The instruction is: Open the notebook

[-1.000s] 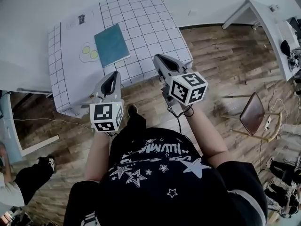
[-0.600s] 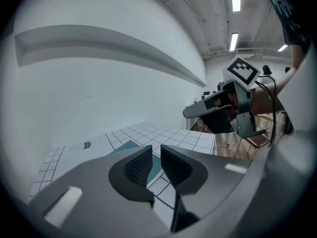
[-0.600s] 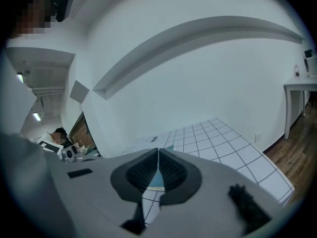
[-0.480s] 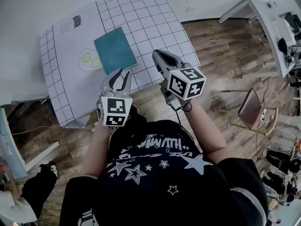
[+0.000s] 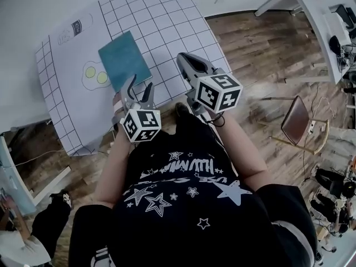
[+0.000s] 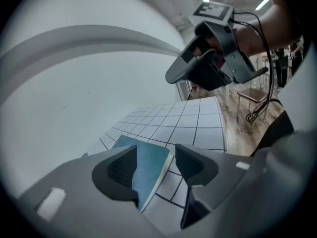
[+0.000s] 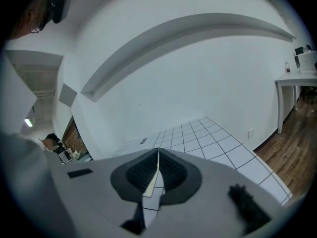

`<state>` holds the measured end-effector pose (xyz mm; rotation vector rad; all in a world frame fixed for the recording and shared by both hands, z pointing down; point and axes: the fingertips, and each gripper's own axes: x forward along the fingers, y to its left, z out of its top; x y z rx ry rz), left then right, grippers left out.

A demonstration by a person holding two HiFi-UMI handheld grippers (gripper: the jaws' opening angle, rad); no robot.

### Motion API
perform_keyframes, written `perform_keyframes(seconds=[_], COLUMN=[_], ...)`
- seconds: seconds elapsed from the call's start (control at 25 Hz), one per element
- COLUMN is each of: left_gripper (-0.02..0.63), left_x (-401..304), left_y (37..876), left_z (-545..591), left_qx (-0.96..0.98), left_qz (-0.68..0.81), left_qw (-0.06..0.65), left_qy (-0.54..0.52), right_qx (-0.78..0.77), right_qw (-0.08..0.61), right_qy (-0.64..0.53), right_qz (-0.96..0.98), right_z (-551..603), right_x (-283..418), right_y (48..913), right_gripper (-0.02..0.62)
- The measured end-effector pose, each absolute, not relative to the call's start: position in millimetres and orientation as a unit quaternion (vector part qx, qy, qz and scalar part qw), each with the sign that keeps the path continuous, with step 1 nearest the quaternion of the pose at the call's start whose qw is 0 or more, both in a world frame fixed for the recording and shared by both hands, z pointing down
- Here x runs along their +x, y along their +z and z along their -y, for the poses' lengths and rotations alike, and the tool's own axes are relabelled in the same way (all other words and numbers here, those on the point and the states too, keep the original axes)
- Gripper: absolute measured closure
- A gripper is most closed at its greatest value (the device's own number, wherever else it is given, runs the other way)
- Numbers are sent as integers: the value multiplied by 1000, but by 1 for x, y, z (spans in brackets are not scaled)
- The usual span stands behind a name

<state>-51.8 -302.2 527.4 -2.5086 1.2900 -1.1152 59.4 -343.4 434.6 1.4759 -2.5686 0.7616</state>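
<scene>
1. Lying closed on the gridded surface (image 5: 167, 15), the teal notebook (image 5: 123, 60) sits near the person.
2. Left gripper (image 5: 139, 85) jaws are opening, empty, near the notebook's edge.
3. Right gripper (image 5: 182, 59) jaws are clenched, empty.

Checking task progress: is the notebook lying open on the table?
No, the teal notebook lies closed, cover up, on the gridded table.

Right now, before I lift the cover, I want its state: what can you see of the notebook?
The notebook is a thin teal rectangle, closed, lying flat on the gridded sheet beside two yellow printed circles. Pale page edges show along one side. The left claw, jaws opening, frames its near edge without pressing it.
</scene>
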Motion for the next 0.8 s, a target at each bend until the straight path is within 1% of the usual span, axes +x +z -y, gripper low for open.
perform_keyframes(seconds=[0.28,0.44,0.64,0.8], left_gripper=[347,347,345,350], left_x=[-43,-46,-49,-54], left_y=[551,562,573,570], left_z=[320,329,339,338], left_qx=[-768,-731,-704,-675], left_qz=[-466,-494,-517,-541], left_qw=[51,48,31,37], left_qy=[-437,-469,-486,-500], right_qx=[441,409,384,368], right_qw=[48,54,57,56], right_qy=[264,276,293,304], right_qz=[856,868,874,877], right_z=[376,389,399,405], right_x=[85,86,88,92], right_y=[442,450,462,469], right_gripper=[578,578,578,578])
